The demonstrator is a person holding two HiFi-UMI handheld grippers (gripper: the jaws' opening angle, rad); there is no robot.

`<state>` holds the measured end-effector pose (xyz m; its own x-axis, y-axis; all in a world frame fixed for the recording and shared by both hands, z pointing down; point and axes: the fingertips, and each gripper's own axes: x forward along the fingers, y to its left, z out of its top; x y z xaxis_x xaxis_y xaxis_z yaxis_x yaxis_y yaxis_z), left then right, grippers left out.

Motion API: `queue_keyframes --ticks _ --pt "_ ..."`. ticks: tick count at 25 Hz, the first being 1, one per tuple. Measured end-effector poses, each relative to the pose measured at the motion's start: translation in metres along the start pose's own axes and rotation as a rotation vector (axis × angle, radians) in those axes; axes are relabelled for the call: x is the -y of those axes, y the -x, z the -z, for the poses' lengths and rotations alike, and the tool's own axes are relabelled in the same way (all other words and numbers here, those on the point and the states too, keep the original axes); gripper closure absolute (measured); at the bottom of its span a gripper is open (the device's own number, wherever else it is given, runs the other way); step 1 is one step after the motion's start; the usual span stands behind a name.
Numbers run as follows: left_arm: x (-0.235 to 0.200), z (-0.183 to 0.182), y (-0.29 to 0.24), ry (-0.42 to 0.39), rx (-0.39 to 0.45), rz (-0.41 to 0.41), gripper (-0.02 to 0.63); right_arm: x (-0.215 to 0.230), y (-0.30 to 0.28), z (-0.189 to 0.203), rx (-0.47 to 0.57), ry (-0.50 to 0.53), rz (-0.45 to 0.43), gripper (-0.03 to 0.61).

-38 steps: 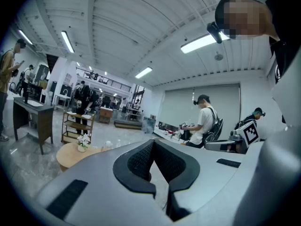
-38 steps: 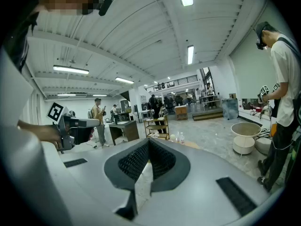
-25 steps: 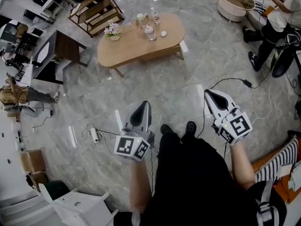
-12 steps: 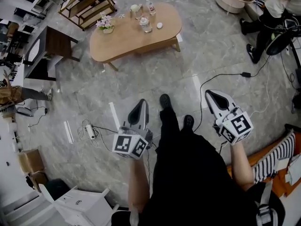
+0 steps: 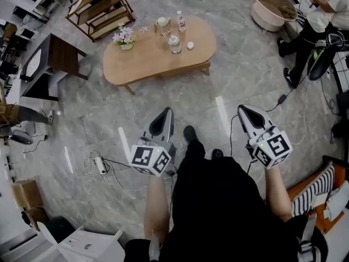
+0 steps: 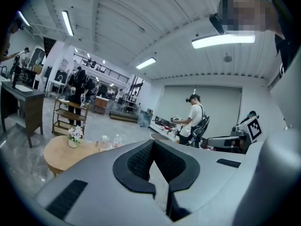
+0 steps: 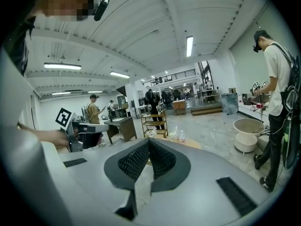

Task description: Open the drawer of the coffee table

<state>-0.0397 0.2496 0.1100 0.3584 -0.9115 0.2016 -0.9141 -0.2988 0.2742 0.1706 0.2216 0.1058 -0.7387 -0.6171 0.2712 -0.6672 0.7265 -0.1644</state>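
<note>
- Nearest the wearer and well short of the table [image 5: 158, 56], the left claw [image 5: 167, 112] is pinched right together with nothing in it. It points toward the table, which looks to me like a walk-up carry rather than a reach
- Level with it and just as far from the table, the right claw [image 5: 242, 108] is likewise closed tight and empty, and the two flank the dark-clothed body
- Between them, one shoe [image 5: 190, 134] is set ahead of the other toward the table, so I'd judge this to be the approach, with no grasp begun
- On the floor short of the table, on the left claw's side, lies a power strip [image 5: 99, 164] with its cable, which is worth stepping round
- The table itself is an oval wooden one carrying a flower pot [image 5: 125, 37], a jar [image 5: 174, 42] and a bottle [image 5: 180, 19]. I can't pick out its drawer from here, and I'd guess it sits under the top
- Beyond the table stands a wooden rack [image 5: 101, 7]
</note>
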Motion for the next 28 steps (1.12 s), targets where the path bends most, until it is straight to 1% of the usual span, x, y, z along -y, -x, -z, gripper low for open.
queue_keyframes --ticks 2,5,8,11,14,19,22,26,28 --pt "-0.019 -0.004 -0.009 0.006 -0.007 0.012 0.609 -0.002 -0.021 -0.007 -0.005 0.001 0.008 0.566" --pt "-0.049 -0.002 -0.018 0.014 -0.032 0.031 0.609 -0.007 -0.051 -0.005 -0.030 0.004 0.021 0.566" --pt "-0.083 0.009 -0.029 0.029 -0.063 0.035 0.609 -0.012 -0.078 0.005 -0.045 -0.007 0.030 0.566" --pt "-0.104 0.026 -0.039 0.052 -0.098 0.026 0.609 -0.027 -0.096 0.022 -0.088 -0.007 -0.002 0.566" --pt "-0.110 0.035 -0.051 0.071 -0.123 0.025 0.609 -0.030 -0.108 0.031 -0.122 -0.023 -0.034 0.566" --pt "-0.113 0.045 -0.085 0.086 -0.156 0.038 0.609 -0.006 -0.133 0.026 -0.132 -0.010 -0.051 0.566" --pt "-0.106 0.045 -0.104 0.081 -0.169 0.036 0.609 0.017 -0.143 0.026 -0.146 -0.019 -0.065 0.566" --pt "-0.093 0.043 -0.135 0.083 -0.185 0.004 0.608 0.056 -0.156 0.021 -0.154 -0.029 -0.093 0.566" --pt "-0.087 0.044 -0.152 0.094 -0.202 -0.016 0.608 0.078 -0.166 0.020 -0.162 0.013 -0.112 0.566"
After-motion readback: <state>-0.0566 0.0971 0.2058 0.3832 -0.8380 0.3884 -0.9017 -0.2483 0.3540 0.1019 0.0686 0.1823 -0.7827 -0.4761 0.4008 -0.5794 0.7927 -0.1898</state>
